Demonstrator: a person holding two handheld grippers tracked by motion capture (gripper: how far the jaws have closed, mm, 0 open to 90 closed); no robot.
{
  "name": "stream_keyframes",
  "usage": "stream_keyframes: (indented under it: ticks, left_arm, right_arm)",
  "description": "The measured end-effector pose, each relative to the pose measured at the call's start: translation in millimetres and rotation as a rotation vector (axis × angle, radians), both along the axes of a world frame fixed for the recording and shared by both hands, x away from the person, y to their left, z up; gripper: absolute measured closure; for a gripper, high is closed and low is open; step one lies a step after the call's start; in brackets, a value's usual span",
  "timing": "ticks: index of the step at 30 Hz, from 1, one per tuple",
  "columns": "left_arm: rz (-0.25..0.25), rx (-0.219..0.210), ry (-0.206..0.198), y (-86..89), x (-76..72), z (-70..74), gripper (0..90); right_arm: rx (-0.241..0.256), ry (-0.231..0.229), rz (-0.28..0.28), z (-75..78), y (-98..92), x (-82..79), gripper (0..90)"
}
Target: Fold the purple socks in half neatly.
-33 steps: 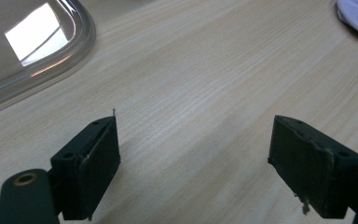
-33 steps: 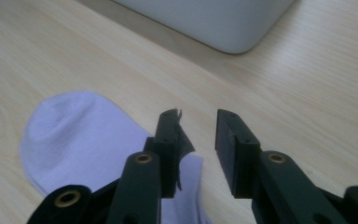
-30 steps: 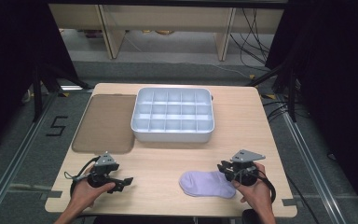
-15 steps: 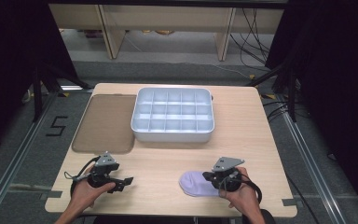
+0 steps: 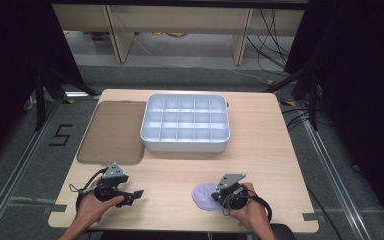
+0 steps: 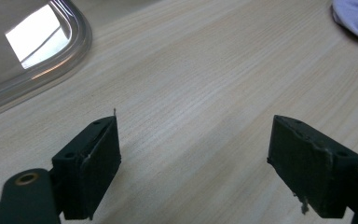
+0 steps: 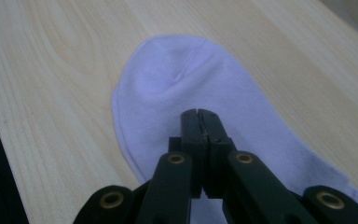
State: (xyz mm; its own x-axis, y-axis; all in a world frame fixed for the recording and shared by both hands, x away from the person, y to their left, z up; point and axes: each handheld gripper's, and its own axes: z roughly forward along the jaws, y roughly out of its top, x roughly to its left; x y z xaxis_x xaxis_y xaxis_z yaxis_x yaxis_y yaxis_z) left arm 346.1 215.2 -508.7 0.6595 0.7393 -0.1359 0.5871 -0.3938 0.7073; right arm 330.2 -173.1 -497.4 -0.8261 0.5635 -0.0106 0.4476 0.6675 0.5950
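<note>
Right gripper view: my jaws are pressed together over the sock (image 7: 191, 107); whether cloth is pinched between them I cannot tell.
Sock: pale lilac, flat on the worktop (image 5: 280, 150) near its front edge, rounded toe end pointing away from my right gripper (image 7: 199, 114).
Long axis: it runs along the jaws' own line, so I judge the coming move will work lengthwise, not across.
Nearer hand: in the high view the right gripper (image 5: 219, 196) sits right at the sock (image 5: 203, 196); the left gripper (image 5: 136, 193) is well apart from it.
Left gripper: jaws spread wide over bare wood, holding nothing.
Farther out: a white divided tray (image 5: 185, 124) at mid-worktop and a brown lid (image 5: 112, 131) just beside it.
</note>
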Motion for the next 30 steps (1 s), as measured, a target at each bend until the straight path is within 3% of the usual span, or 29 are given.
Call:
stream_keyframes:
  ticks: [1,4,7,12,13,22,23,30]
  left_arm:
    - [-0.013,-0.008,0.004,-0.1,0.0,0.0,16.1]
    - [-0.007,-0.018,0.019,-1.1,-0.4,-0.3,16.1]
    - [-0.005,-0.027,0.01,-2.4,-0.8,-0.5,16.1]
    - [-0.008,-0.031,0.016,-3.5,-0.8,-0.6,16.2]
    - [-0.013,-0.026,0.029,-3.5,-0.8,-0.8,16.2]
    - [-0.018,-0.022,0.025,-2.9,-0.4,-0.3,16.2]
    - [-0.016,-0.023,0.026,-2.6,-0.3,-0.3,16.2]
    - [-0.014,-0.022,0.031,-1.7,0.4,0.2,16.4]
  right_arm:
    - [0.0,0.003,-0.021,-0.4,3.8,-1.4,90.0]
    - [-0.004,0.007,-0.008,-0.1,7.9,-1.0,90.0]
    - [-0.003,0.004,0.044,0.3,14.0,1.1,90.0]
    - [0.005,-0.01,0.085,-1.7,26.1,4.6,90.0]
    - [-0.004,-0.003,0.104,-0.6,28.2,5.9,90.0]
    - [0.003,0.006,0.135,-1.8,51.8,15.2,90.0]
    - [-0.005,-0.007,0.163,-1.2,55.1,17.1,90.0]
    - [-0.012,-0.008,0.217,-1.2,80.8,23.7,90.0]
